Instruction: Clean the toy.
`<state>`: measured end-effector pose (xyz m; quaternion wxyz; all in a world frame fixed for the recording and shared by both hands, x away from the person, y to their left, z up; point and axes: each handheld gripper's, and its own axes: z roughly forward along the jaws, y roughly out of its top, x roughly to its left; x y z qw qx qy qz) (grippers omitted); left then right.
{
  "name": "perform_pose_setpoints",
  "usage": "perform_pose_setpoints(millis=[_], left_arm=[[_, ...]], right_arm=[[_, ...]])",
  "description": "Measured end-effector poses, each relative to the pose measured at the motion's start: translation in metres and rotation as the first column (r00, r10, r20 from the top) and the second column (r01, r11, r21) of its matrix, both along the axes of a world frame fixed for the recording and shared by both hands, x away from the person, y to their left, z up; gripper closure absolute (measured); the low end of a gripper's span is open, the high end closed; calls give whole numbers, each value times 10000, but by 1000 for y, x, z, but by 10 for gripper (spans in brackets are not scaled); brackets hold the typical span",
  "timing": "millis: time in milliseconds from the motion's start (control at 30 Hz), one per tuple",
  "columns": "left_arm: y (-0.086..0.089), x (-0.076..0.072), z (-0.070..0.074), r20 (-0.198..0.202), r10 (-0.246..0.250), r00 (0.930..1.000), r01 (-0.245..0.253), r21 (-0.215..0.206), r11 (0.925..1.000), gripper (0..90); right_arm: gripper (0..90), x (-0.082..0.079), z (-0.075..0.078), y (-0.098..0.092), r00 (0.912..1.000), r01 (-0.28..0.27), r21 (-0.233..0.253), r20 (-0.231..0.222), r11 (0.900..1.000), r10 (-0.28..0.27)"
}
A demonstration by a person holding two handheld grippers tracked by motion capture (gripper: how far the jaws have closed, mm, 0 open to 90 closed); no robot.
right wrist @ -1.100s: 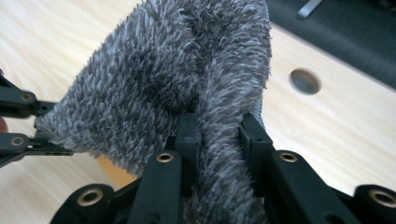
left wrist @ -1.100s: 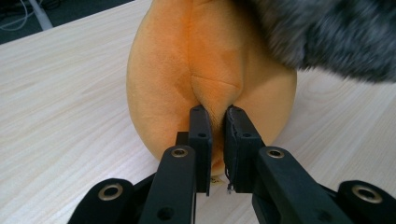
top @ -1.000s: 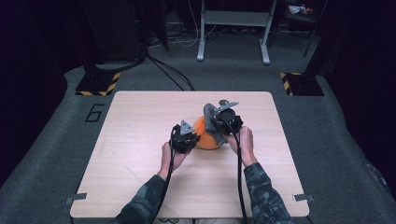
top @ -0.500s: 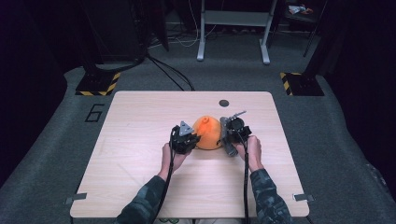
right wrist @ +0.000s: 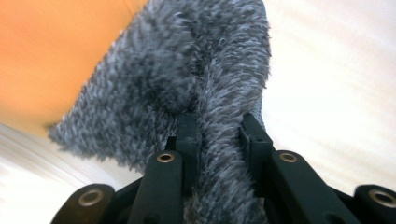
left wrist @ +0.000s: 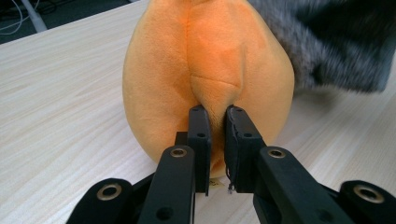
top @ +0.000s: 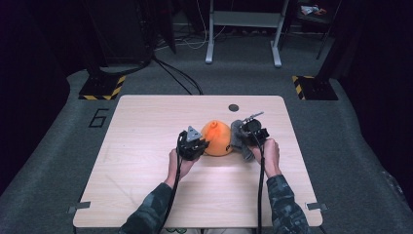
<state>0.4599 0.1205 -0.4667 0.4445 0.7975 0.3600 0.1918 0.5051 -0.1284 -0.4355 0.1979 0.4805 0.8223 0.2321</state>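
A round orange plush toy (top: 217,138) rests on the middle of the wooden table (top: 146,146), with a grey furry part (top: 238,136) on its right side. My left gripper (top: 198,146) is shut on a fold of the orange plush (left wrist: 210,70), pinched between the black fingers (left wrist: 199,140). On the other side, my right gripper (top: 249,132) is shut on the grey fur (right wrist: 187,79), which bulges between its jaws. In the right gripper view the orange body (right wrist: 51,51) lies behind the fur.
A small dark round hole or disc (top: 234,107) sits near the table's far edge. A metal stand (top: 243,29) and black-and-yellow floor blocks (top: 102,87) lie beyond the table on grey carpet.
The toy has turned and shifted: the grey fur went from the top rear of the orange body to its right side. My right gripper moved right and nearer with it.
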Motion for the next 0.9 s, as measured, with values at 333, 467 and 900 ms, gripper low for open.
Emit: perform_pose_setpoints(millis=[333,467,900], left_arm=[[0,0,1,43,-88,10000,88,-47,10000,797],[1,2,1,7,-94,10000,94,-112,9999,767],[12,3,-1,-3,-15,10000,15,-356,9994,448]], right_arm=[[733,-2,30,34,9910,-975,492,970,9940,924],[739,6,13,35,9936,-968,580,640,9936,931],[743,9,1,34,9951,-842,681,584,9941,803]])
